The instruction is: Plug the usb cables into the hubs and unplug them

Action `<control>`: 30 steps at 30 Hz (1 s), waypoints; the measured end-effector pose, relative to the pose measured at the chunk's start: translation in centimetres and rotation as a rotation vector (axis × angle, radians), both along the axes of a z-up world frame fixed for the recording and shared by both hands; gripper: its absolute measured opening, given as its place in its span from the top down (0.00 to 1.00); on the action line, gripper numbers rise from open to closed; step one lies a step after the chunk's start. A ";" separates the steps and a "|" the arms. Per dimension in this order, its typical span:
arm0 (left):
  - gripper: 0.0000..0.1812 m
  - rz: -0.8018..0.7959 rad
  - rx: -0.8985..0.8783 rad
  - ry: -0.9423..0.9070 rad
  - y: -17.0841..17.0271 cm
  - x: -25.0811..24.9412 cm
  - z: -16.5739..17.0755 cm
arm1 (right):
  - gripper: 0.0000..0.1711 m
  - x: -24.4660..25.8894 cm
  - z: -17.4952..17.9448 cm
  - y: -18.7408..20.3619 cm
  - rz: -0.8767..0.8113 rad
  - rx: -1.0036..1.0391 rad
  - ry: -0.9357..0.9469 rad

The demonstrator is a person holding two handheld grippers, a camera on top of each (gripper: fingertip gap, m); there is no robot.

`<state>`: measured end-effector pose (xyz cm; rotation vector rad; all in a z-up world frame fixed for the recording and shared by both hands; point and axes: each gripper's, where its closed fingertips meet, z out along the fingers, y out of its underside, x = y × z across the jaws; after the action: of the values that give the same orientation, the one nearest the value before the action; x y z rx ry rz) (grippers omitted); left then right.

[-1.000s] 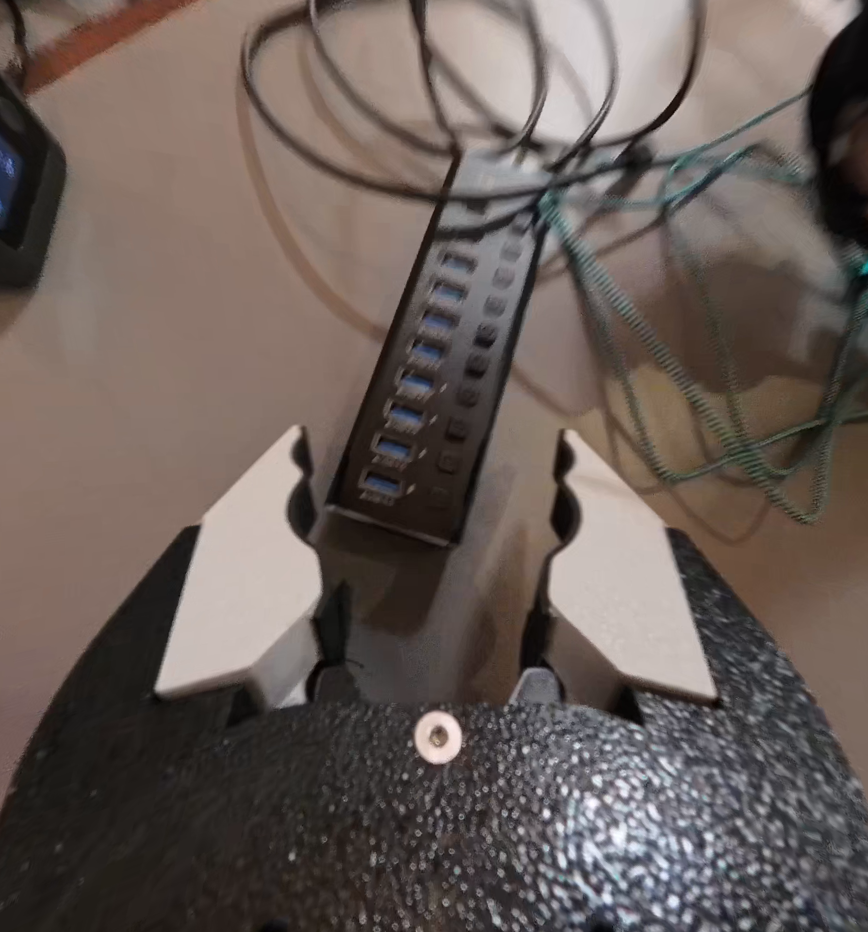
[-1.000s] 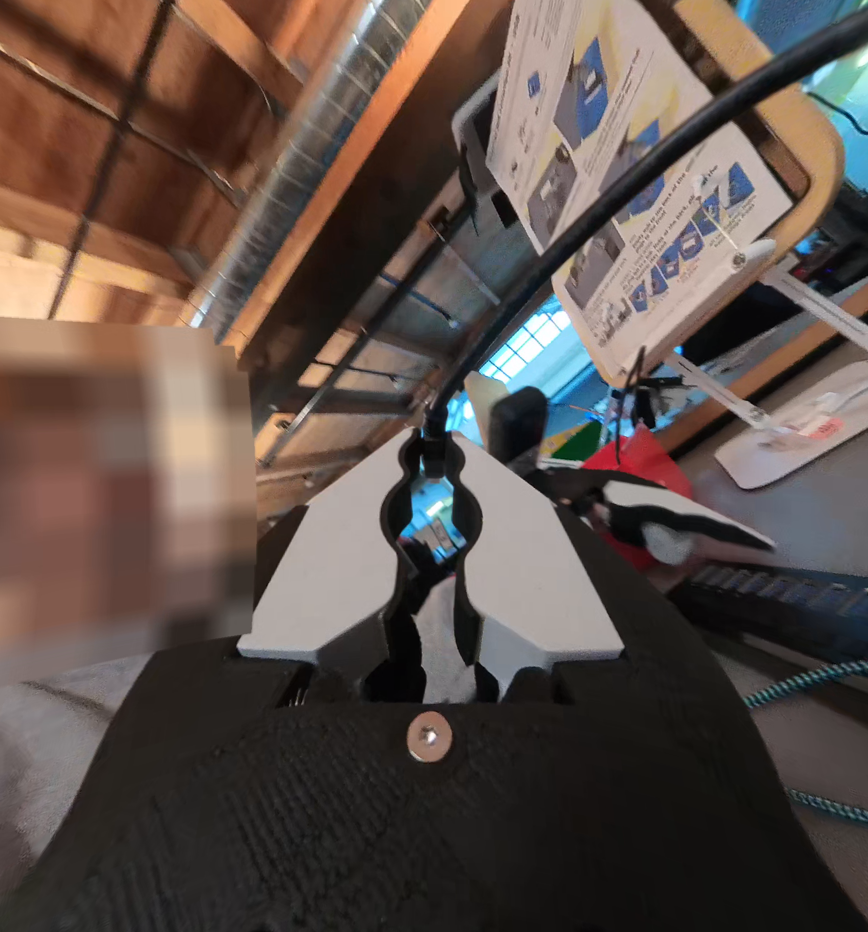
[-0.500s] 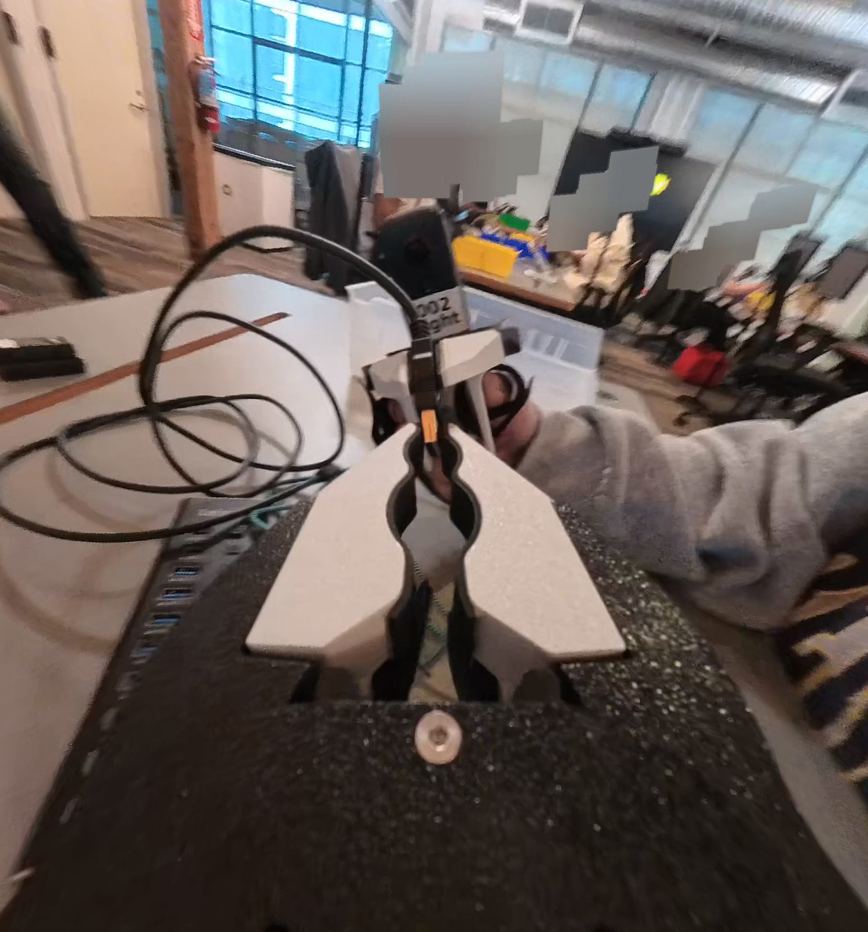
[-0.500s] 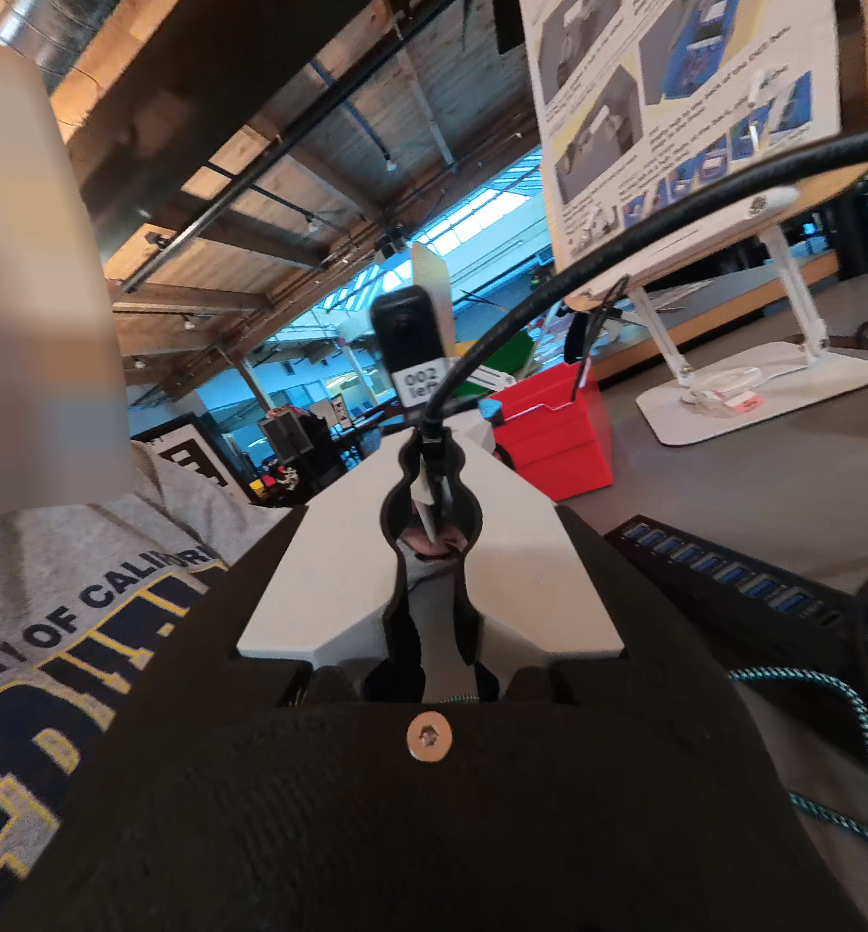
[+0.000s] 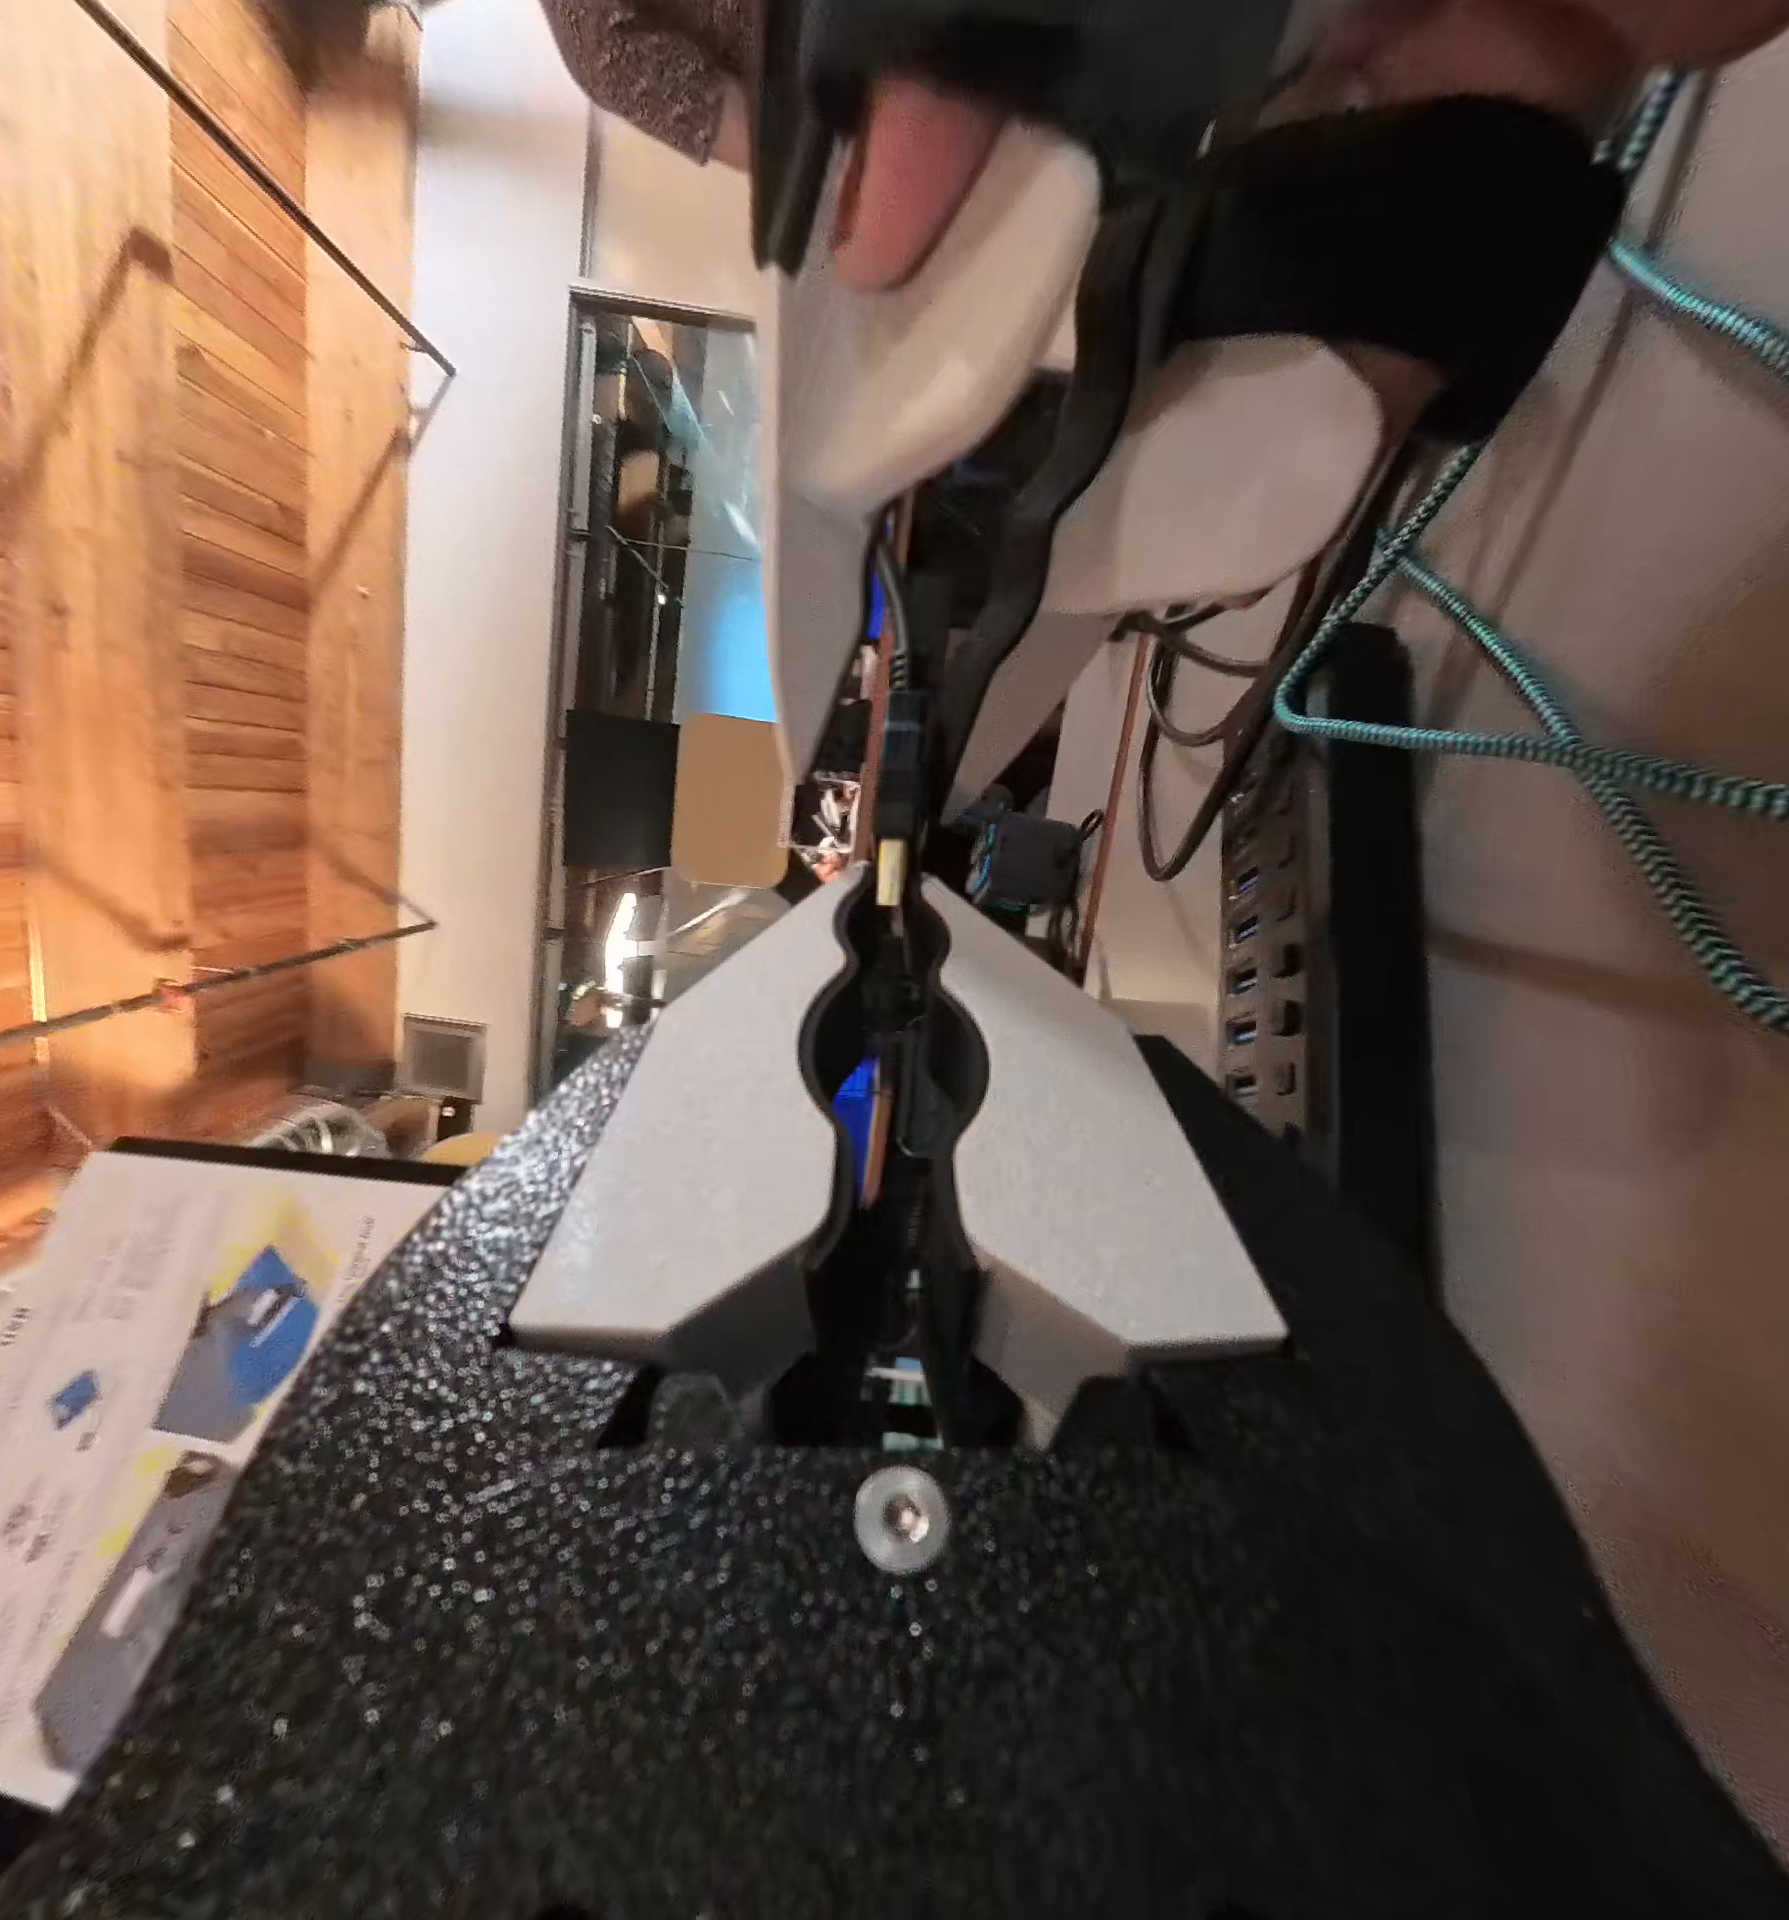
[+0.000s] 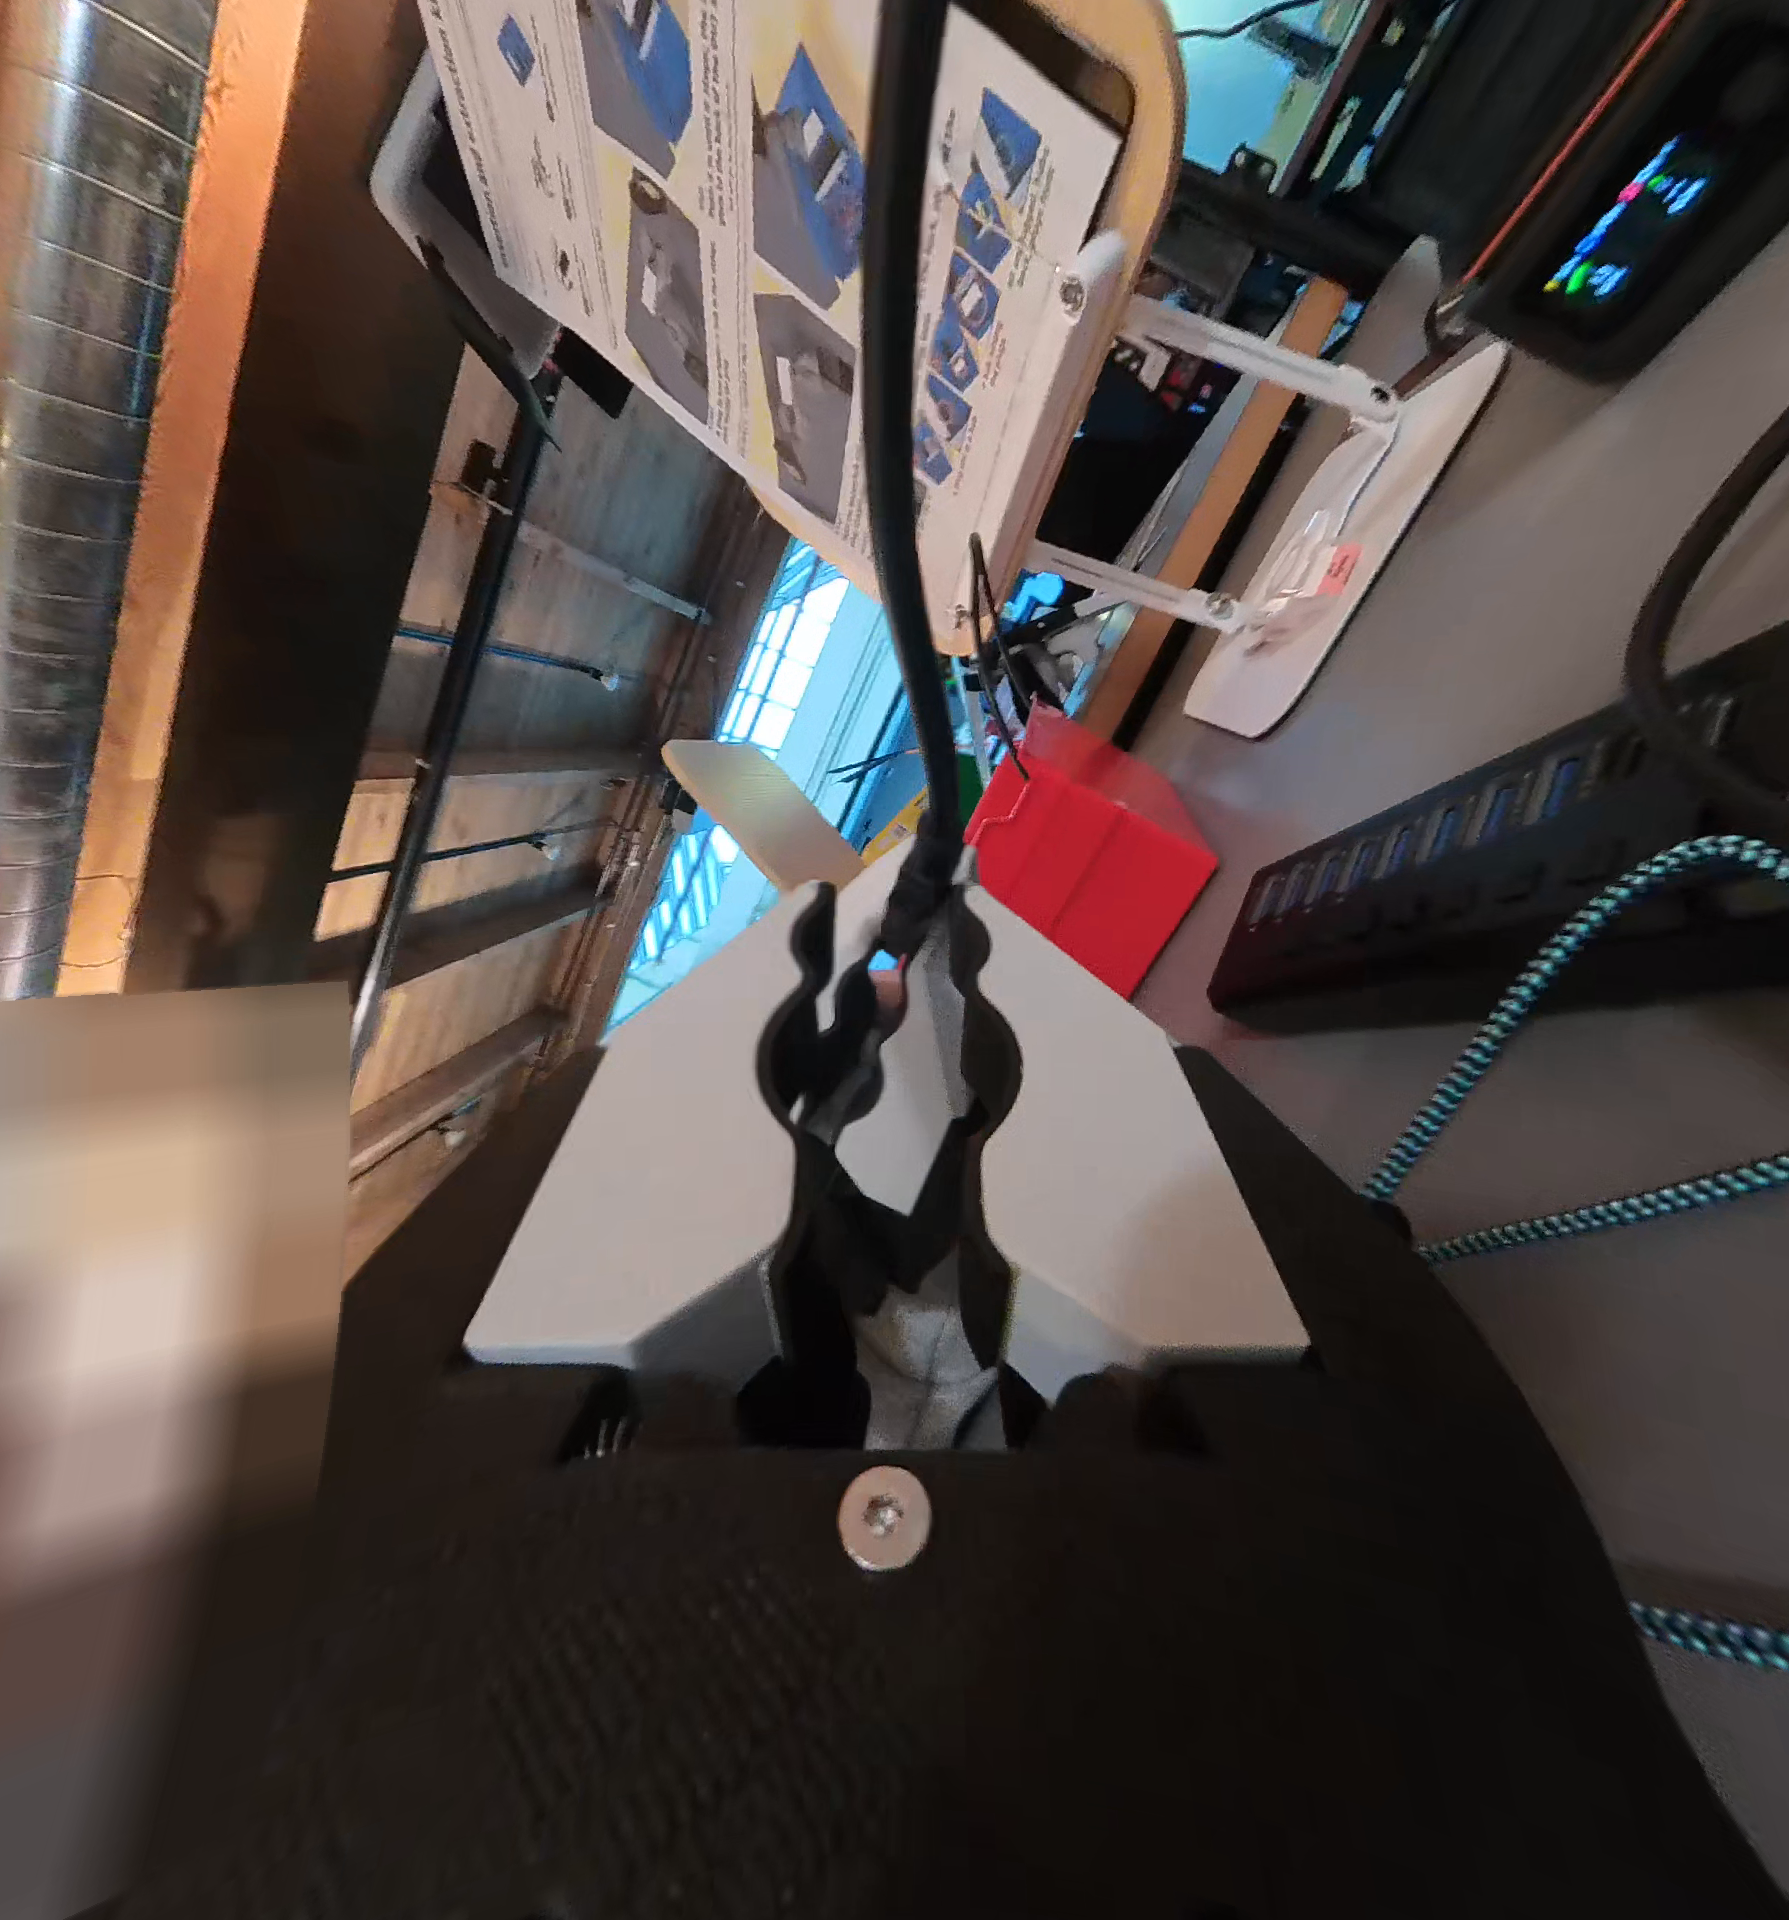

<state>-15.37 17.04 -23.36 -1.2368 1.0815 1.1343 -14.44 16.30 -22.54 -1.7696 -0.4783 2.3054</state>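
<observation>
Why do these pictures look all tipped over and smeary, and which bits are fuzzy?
Left wrist view: camera rolled sideways, so the black hub runs upright; the other hand-held gripper up close and the printed sheet are motion-smeared, while its own hand-held gripper stays sharp. Right wrist view: also tilted; the black cable looks crisp, the picture's corners bend, and the window glares bright.

Open-plan lab workshop: exposed metal duct [image 6: 48, 499], timber ceiling [image 5: 90, 623], instruction sheet on stand [image 6: 765, 239], red bin [image 6: 1087, 883], worktop [image 6: 1555, 1101].
</observation>
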 end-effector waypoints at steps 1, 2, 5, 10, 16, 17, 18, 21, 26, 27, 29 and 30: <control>0.98 0.000 0.008 0.018 0.0 0.1 0.1 | 0.93 -0.1 -0.2 0.1 -0.019 0.014 -0.014; 0.99 -0.001 0.016 0.035 -0.1 0.1 0.2 | 0.94 -0.1 -0.3 0.3 -0.036 0.023 -0.021; 0.99 0.005 0.041 0.080 -0.2 0.2 0.4 | 0.94 -0.1 -0.2 0.3 -0.039 0.014 -0.008; 0.99 0.010 0.055 0.118 -0.3 0.1 0.5 | 0.94 -0.4 -0.1 0.2 -0.060 0.023 0.006; 0.99 -0.013 0.038 0.116 -0.2 1.2 -0.1 | 0.95 -0.4 -0.4 0.6 -0.074 -0.044 0.007; 0.99 -0.023 0.011 0.060 -0.1 1.3 -0.2 | 0.95 -0.4 -0.5 0.8 -0.084 -0.039 0.005; 0.98 -0.040 -0.027 -0.020 0.0 1.3 -0.4 | 0.96 -0.3 -0.4 0.9 -0.090 -0.033 0.011; 0.73 -0.164 -0.253 -0.393 -0.1 1.7 -1.8 | 0.97 0.7 0.8 1.6 -0.085 -0.069 0.106; 0.41 -0.036 -0.615 -0.812 0.3 -3.1 -6.4 | 0.97 3.2 3.5 2.2 0.032 -0.198 0.334; 0.42 -0.002 -0.688 -0.853 0.0 -3.9 -7.8 | 0.97 3.6 4.0 2.1 0.063 -0.219 0.381; 0.43 0.058 -0.790 -0.898 -0.6 -5.0 -9.9 | 0.97 4.1 4.6 2.4 0.077 -0.247 0.429; 0.43 0.077 -0.830 -0.928 -0.8 -5.3 -10.7 | 0.97 4.2 4.6 2.4 0.079 -0.243 0.433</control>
<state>-20.67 16.25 -34.03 -2.1506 0.7549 0.0096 -10.23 18.66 -17.93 -1.2898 -0.2015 2.7978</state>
